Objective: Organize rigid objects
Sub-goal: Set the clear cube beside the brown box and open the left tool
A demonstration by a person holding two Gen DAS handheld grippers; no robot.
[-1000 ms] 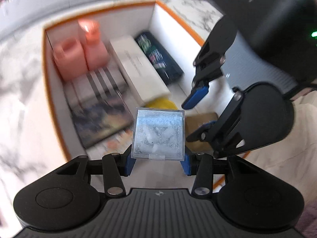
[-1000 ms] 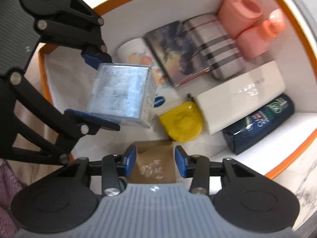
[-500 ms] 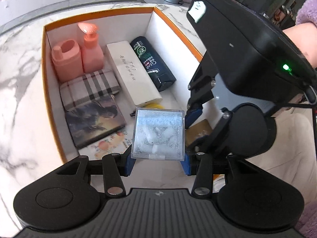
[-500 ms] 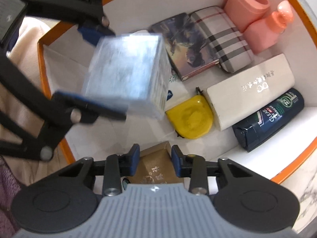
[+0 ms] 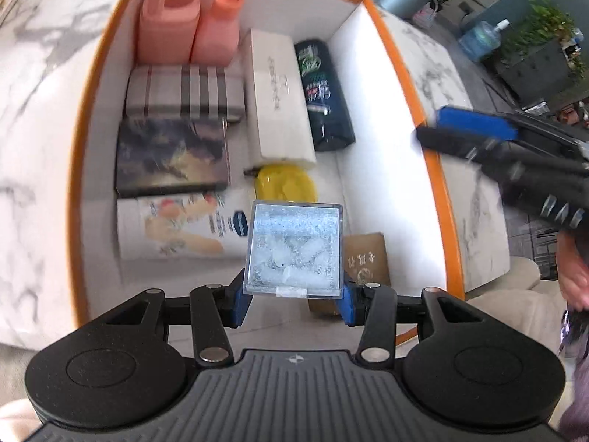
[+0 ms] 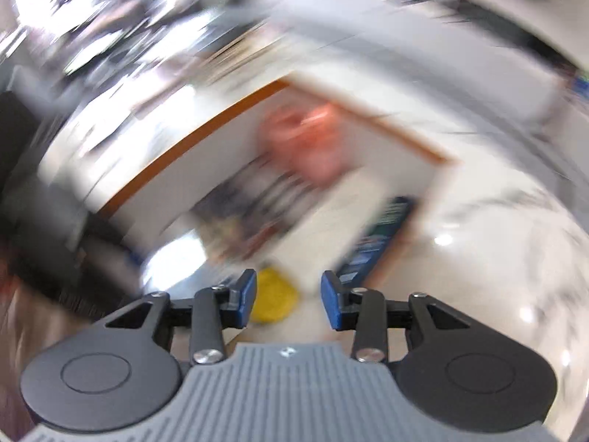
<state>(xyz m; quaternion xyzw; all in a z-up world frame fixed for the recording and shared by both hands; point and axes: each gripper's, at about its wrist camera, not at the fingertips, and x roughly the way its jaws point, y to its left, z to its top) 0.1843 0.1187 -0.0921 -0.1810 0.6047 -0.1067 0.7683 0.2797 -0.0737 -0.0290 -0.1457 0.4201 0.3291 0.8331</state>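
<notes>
Marble counter (image 5: 33, 84) under an orange-rimmed white box (image 5: 371, 84), already well packed. Far left: two pink bottles (image 5: 169, 25) side by side; near them a plaid case (image 5: 184, 90), then a dark book (image 5: 171, 156), then a white tube (image 5: 176, 230) lying flat. Centre: long white carton (image 5: 276, 95), with a dark bottle (image 5: 324, 92) on its right, both lying along the box. Yellow disc (image 5: 285, 184) just near of the carton end; brown packet (image 5: 364, 261) on the floor at near right. Left gripper (image 5: 292, 305) is clamped on a clear case (image 5: 294, 248), blue pads (image 5: 239, 300) pressing its two sides, held above the box floor between tube and packet. Right gripper (image 5: 475, 125) sits at far right over the box rim and counter in the left view; blurred. Right wrist view is heavily motion-blurred: its jaws stand apart with nothing between them, yellow disc (image 6: 274, 300) and box rim (image 6: 184, 151) smeared ahead.
</notes>
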